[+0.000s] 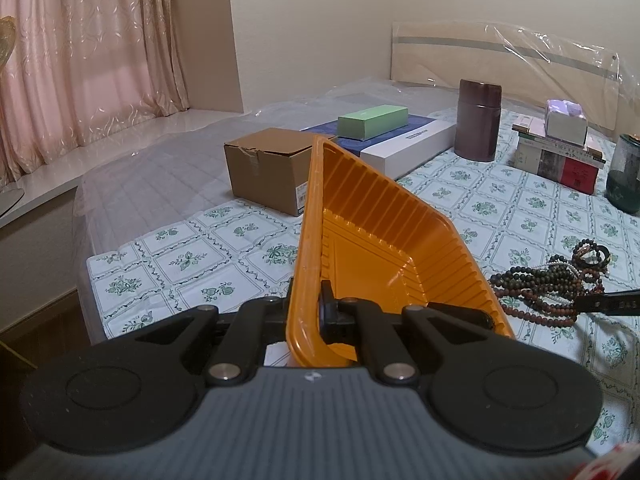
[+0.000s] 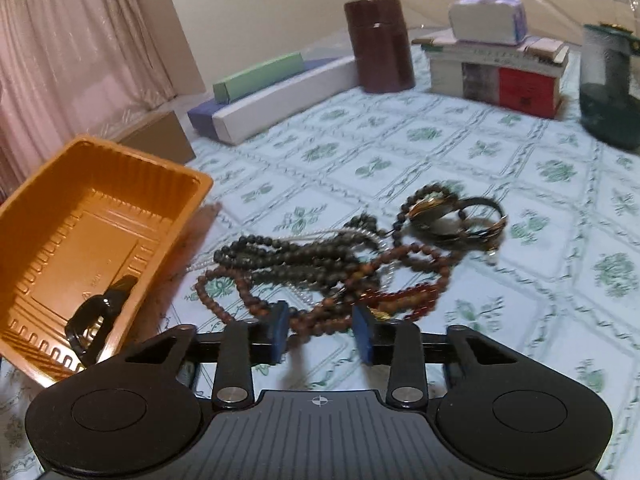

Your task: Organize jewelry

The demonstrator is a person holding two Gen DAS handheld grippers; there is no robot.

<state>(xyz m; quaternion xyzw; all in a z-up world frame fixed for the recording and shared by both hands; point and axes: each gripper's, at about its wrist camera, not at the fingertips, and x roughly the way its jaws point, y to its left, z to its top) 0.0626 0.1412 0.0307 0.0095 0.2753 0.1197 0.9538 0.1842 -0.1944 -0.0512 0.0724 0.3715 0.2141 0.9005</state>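
Note:
My left gripper (image 1: 306, 312) is shut on the rim of an empty orange plastic tray (image 1: 384, 248) and holds it tilted above the bed. The same tray (image 2: 92, 236) sits at the left of the right wrist view, with one black left finger (image 2: 100, 316) inside it. A tangled pile of dark and brown bead necklaces and bracelets (image 2: 340, 256) lies on the flowered cloth, also at the right of the left wrist view (image 1: 552, 280). My right gripper (image 2: 322, 334) is open, its blue pads (image 2: 278, 332) just in front of the pile's near edge.
At the back stand a brown cardboard box (image 1: 272, 168), a white and blue flat box with a green box (image 1: 372, 120) on it, a dark brown canister (image 2: 380, 44), stacked books with a tissue pack (image 2: 496, 60), and a dark green jar (image 2: 608, 88).

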